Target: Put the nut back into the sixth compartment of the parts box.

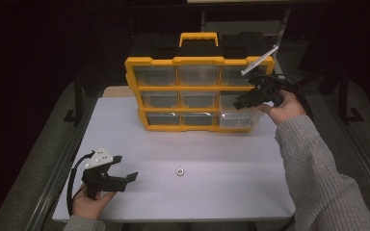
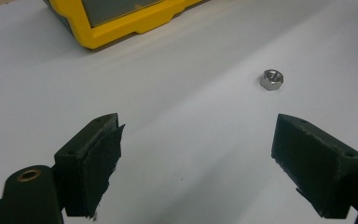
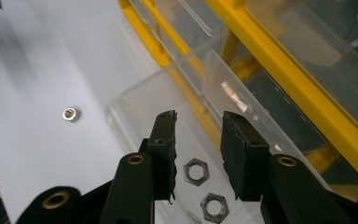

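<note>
Yellow parts organizer (image 1: 183, 61): stands upright at the far side of the white table (image 1: 221, 192), black top with a yellow carry handle, clear drawers in three rows.

Bottom-right clear drawer (image 1: 241, 120): pulled partway out; two hex nuts (image 3: 196, 171) lie on its floor.

Right gripper (image 1: 243, 102): held just over the open drawer, jaws a narrow gap apart with nothing between the pads; the drawer's nuts lie below them.

Loose hex nut (image 1: 178, 171): flat on the table, near the front, well apart from the organizer.

Left gripper (image 1: 125, 168): low at the front-left of the table, jaws spread wide and empty, the loose nut ahead of the tips.
</note>
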Demonstrator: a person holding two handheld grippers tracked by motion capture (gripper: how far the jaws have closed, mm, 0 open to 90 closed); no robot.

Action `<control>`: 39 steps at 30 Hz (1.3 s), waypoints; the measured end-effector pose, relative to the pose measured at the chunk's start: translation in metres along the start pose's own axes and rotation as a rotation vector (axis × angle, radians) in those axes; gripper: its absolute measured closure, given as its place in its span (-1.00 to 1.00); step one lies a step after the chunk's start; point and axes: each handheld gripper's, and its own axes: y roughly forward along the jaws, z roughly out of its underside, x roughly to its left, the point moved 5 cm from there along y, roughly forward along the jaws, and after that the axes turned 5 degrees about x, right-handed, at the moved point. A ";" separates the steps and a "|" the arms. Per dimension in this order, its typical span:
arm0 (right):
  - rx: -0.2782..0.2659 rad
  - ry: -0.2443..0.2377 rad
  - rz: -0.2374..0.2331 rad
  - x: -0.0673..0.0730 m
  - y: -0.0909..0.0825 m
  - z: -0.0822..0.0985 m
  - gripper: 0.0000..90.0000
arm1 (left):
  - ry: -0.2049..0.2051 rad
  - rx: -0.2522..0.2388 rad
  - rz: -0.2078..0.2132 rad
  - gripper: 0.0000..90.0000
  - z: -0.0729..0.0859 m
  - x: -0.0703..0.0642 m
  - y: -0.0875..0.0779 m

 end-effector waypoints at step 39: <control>-0.034 -0.219 -0.171 0.101 0.055 -0.003 0.15 | 0.014 0.002 -0.002 -0.66 0.000 0.002 -0.001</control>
